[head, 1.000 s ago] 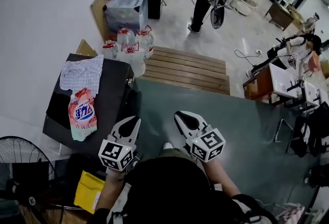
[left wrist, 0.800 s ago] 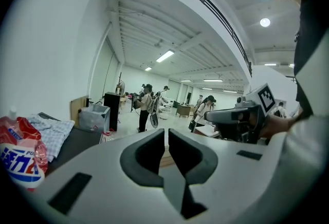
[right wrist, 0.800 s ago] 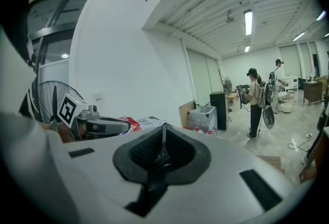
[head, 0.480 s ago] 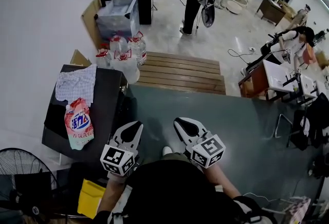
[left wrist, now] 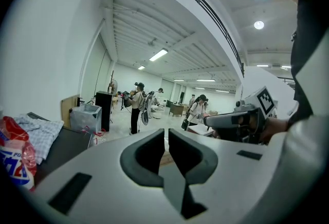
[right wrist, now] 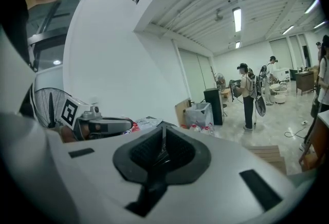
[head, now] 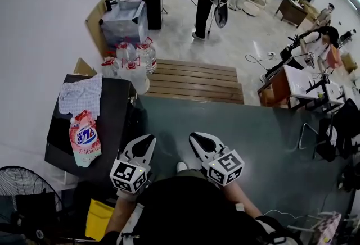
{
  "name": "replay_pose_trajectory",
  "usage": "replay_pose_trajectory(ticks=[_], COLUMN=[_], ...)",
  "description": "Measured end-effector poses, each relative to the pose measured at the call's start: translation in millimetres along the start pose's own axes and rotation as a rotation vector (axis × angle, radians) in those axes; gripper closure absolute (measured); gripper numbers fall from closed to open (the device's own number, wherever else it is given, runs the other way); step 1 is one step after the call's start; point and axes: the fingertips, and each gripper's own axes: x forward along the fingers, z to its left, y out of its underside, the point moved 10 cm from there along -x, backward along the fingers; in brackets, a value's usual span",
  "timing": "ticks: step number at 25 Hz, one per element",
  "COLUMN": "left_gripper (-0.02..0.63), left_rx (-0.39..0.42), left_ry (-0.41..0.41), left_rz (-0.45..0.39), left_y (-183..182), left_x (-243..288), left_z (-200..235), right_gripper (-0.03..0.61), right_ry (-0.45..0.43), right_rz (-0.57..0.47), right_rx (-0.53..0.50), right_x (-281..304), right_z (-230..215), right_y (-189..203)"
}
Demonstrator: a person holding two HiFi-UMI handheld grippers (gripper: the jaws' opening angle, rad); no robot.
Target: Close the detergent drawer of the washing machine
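A black, box-shaped machine (head: 115, 120) stands at the left of the head view; no detergent drawer shows on it from here. A pink detergent bag (head: 84, 137) and a patterned cloth (head: 81, 95) lie on its top. My left gripper (head: 145, 145) hovers just right of the machine's near corner, shut and empty. My right gripper (head: 198, 141) is beside it over the grey floor mat (head: 253, 137), also shut with nothing in it. In the left gripper view the left gripper (left wrist: 166, 133) has its jaws together, and in the right gripper view so does the right gripper (right wrist: 163, 133).
Water jugs (head: 132, 58) and a wooden pallet (head: 197, 78) lie beyond the machine. A fan (head: 22, 187) and a yellow item (head: 98, 218) sit at the lower left. A desk (head: 298, 84) and people stand farther off at the right and back.
Both grippers have drifted slightly across the view together with the person; the machine and bag sit a little lower and further left in the picture. Both jaws stay shut.
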Motion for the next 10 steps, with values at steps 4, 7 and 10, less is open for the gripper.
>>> replay_pose_trajectory(ticks=[4,7,10], left_gripper=[0.601,0.601,0.601], left_rx=[-0.005,-0.007,-0.013], left_ry=[0.008,0.013,0.020], left_rz=[-0.005,-0.005,-0.007], left_y=[-0.2,1.8,3.8], left_x=[0.4,-1.1,-2.7], left_z=[-1.3,-2.0,-2.3], right_gripper=[0.560,0.560,0.560], right_ry=[0.003,0.006,0.011], right_rz=[-0.002,-0.005,-0.008], right_rx=[0.014,0.016,0.017], right_x=[-2.0,-3.2,-4.4], right_z=[0.1,2.7,4.7], right_y=[1.0,2.8,5.0])
